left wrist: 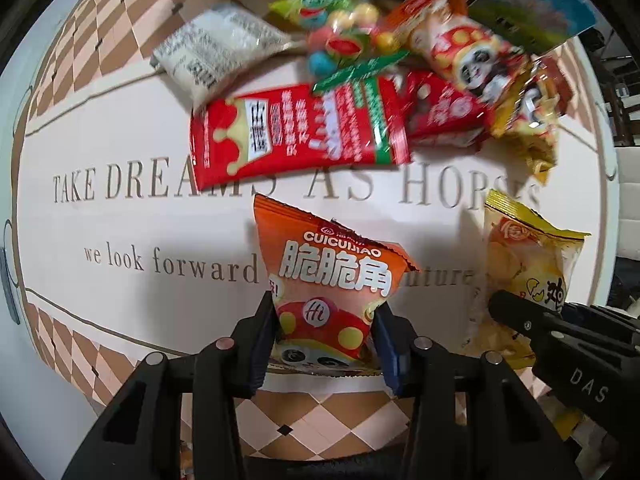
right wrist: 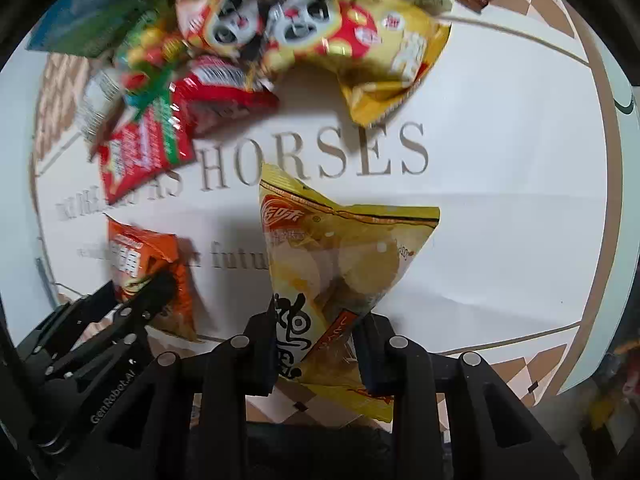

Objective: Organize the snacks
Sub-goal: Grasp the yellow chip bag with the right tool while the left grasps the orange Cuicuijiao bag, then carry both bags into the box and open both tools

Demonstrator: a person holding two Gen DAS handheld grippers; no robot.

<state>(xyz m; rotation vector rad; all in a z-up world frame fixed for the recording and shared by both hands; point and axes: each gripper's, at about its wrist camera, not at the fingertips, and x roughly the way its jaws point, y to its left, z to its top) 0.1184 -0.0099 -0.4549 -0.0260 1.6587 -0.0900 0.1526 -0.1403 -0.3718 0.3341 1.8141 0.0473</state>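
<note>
1. Left wrist view: the left gripper [left wrist: 325, 340] points down at a white tablecloth [left wrist: 120, 220] printed with grey lettering. Its jaws are drawn in tight on the lower part of an orange snack bag [left wrist: 332, 276], one pad on each side edge. The bag's crimped top seam stands ahead of the fingertips.

2. Right wrist view: the right gripper [right wrist: 316, 344] has its jaws closed on the lower end of a yellow chip bag [right wrist: 340, 264]. The bag fans out ahead of the fingertips, with its sealed top edge farthest from them.

3. Each view also catches the other tool. The right gripper sits to the right of the left jaws, and the left gripper sits low to the left of the right jaws, holding the orange bag.

4. Well ahead of both pairs of jaws lies a loose heap of snacks: a long red packet [left wrist: 296, 132], a bag of coloured candy balls [left wrist: 344, 36], a white printed packet [left wrist: 216, 48] and a yellow panda-print bag [right wrist: 360, 48]. The heap is blurred.

5. Handling, as a judgement: both held bags look light, air-filled and soft, with slick foil skins. The contents are probably brittle, so a hard squeeze could crush them or burst a seam.

6. The safest hold is likely a flat crimped end or a side edge, rather than the puffed middle.
</note>
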